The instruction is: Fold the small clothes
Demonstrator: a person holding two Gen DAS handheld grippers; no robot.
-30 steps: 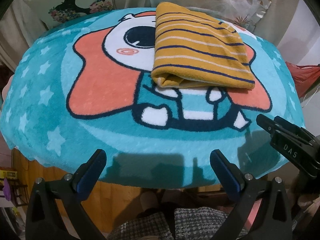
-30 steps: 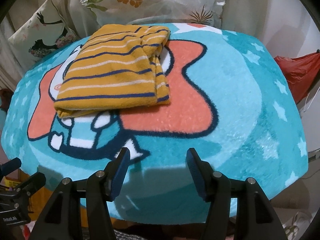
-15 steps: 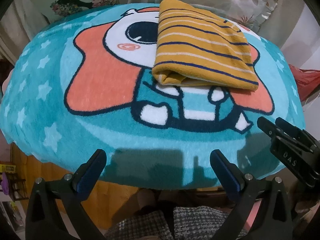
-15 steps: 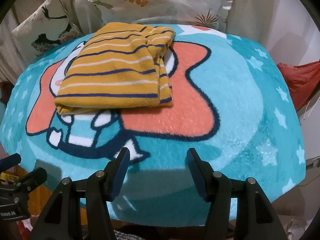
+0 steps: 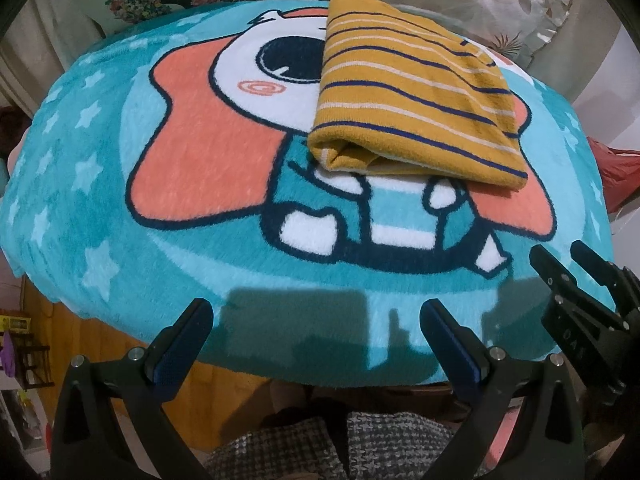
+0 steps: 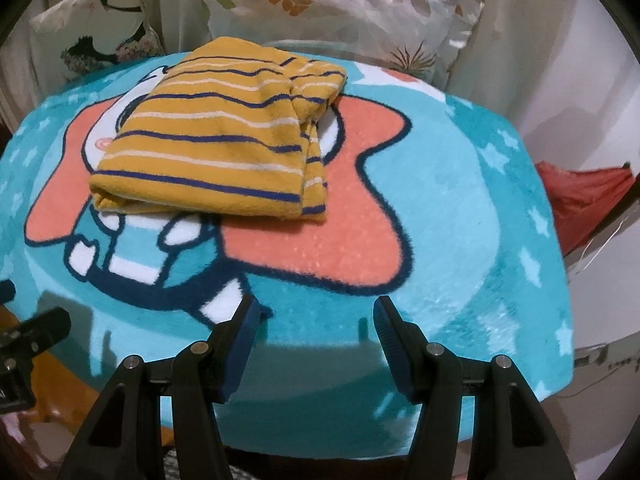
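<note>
A: Where is the garment sitting?

B: The folded striped garment (image 5: pixel 416 108) is lying flat on the teal cartoon blanket (image 5: pixel 100 184), toward the far side of it, partly covering the white face and orange ear of the printed character. It is mustard yellow with navy and cream stripes. Its folded edge is facing the cameras, and from the right wrist view its layered side edges are showing along the right.

A: Is either claw touching it?

B: No. The left claw (image 5: pixel 316 320) is hanging over the near edge of the blanket with its two blue-padded fingers (image 5: pixel 180 344) spread wide and nothing between them. The right claw (image 6: pixel 316 320) is doing the same a little to the side, its fingers parted with only blanket showing in the gap. Both are well apart from the garment.

A: Are the claws seeing each other?

B: Yes. The right claw is showing at the lower right of the left wrist view, and part of the left tool is poking in at the lower left of the right wrist view.

A: What is lying around the blanket?

B: Floral pillows (image 6: pixel 332 4) are leaning behind it, and a red cloth (image 6: pixel 584 196) is lying off to the right. Checked fabric (image 5: pixel 332 448) is showing below the left claw.
</note>
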